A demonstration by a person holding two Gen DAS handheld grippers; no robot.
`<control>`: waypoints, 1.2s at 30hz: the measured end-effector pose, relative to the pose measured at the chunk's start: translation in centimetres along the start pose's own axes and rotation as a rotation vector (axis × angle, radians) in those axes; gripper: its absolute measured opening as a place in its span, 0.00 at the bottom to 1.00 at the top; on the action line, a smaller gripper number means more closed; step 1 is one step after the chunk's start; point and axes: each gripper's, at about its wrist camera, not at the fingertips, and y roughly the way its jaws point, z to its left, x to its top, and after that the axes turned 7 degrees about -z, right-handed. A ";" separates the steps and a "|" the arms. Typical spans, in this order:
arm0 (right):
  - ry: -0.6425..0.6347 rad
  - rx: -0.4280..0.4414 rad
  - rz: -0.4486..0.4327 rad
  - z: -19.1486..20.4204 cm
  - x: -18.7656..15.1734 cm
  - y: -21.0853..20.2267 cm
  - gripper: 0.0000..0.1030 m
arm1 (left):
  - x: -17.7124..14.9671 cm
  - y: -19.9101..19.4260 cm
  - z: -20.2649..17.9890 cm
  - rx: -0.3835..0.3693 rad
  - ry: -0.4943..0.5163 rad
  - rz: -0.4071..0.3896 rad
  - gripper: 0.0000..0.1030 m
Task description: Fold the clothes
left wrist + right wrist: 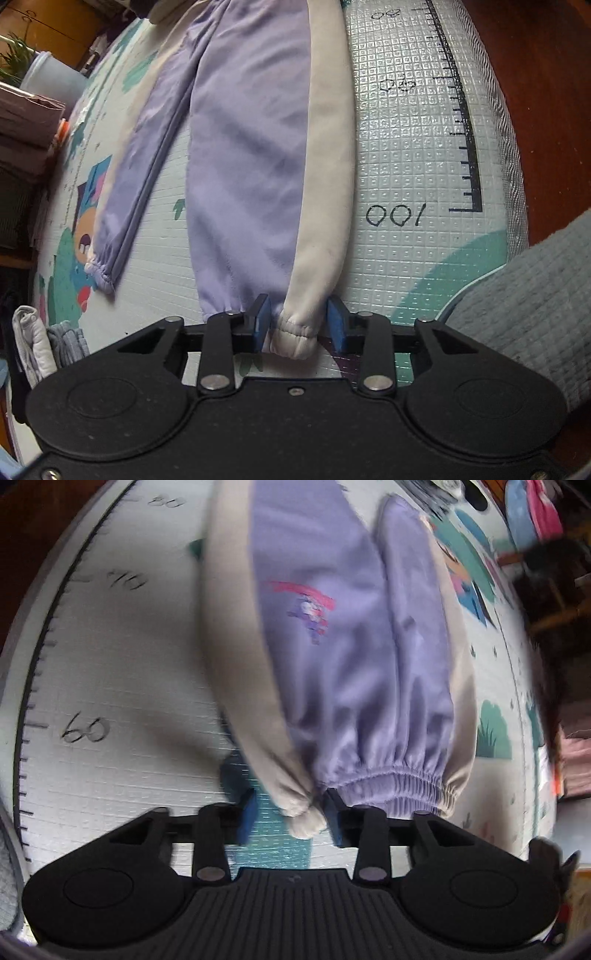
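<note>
The lilac trousers (243,155) are lying on the play mat (406,155), their long axis running straight ahead of both grippers, whose fingers are straddling, not yet pinching, a cream cuff (295,332) (left gripper (298,325)) and the waistband corner (304,812) (right gripper (291,816)).

Your left gripper (297,323) sits at a trouser cuff (293,338) on the play mat (406,155).

You have the blue pads (260,319) open on either side of the cream cuff, neither clearly pressing it; the lilac and cream trousers (251,147) lie flat, running away from you; the other leg (129,206) angles off to the left, its cuff well apart; a printed ruler (469,147) marked 100 runs along the mat's right edge; a grey knit cloth (535,295) lies at lower right; folded clothes (40,339) sit at the left edge.
</note>
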 end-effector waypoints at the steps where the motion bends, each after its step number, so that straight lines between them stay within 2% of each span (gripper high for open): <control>1: -0.011 0.020 0.002 -0.2 0.2 0.1 0.40 | 0.0 0.1 0.1 -0.010 -0.008 0.003 0.20; 2: -0.017 0.044 0.005 -0.3 0.5 0.4 0.31 | 0.1 0.1 0.2 -0.020 -0.016 0.006 0.17; 3: -0.023 0.056 0.006 -0.3 0.7 0.6 0.27 | 0.1 0.2 0.3 -0.030 -0.024 0.008 0.10; 4: -0.008 0.063 0.008 -0.6 0.8 0.7 0.25 | 0.1 0.2 0.4 -0.044 -0.043 0.011 0.06; 6: 0.090 0.078 0.014 -1.3 0.8 0.4 0.12 | 0.1 0.0 0.7 -0.058 -0.074 0.022 0.03; 8: 0.156 0.109 0.009 -1.2 1.0 -0.4 0.12 | 0.2 -0.7 0.5 -0.091 -0.067 0.021 0.02; 11: 0.153 0.147 -0.002 0.8 1.4 -1.3 0.12 | -0.4 -1.4 0.1 -0.112 -0.067 0.015 0.02; 13: 0.166 0.146 -0.011 1.5 1.5 -1.7 0.12 | -1.0 -1.7 0.2 -0.127 -0.080 0.003 0.02; 16: 0.232 0.121 -0.031 0.9 1.7 -2.5 0.12 | -1.1 -2.8 2.0 -0.110 -0.139 -0.029 0.02; 20: 0.385 0.071 -0.084 -1.8 1.4 -4.3 0.12 | -1.5 -4.7 8.0 -0.020 -0.342 -0.108 0.02; 24: 0.565 0.021 -0.111 -5.5 0.2 -4.6 0.11 | -1.6 -4.7 14.7 0.056 -0.485 -0.188 0.02; 27: 0.687 -0.027 -0.126 -8.7 -0.9 -4.2 0.11 | -1.3 -3.2 19.2 0.092 -0.551 -0.203 0.02; 29: 0.763 -0.049 -0.139 -10.6 -2.2 -4.3 0.11 | -0.6 -1.7 22.2 0.093 -0.590 -0.190 0.02; 32: 0.856 -0.059 -0.147 -13.1 -3.6 -2.9 0.11 | 0.9 0.8 25.5 0.065 -0.584 -0.127 0.02; 36: 0.930 -0.054 -0.145 -15.3 -5.1 -1.8 0.11 | 3.0 2.9 28.8 0.007 -0.512 -0.018 0.02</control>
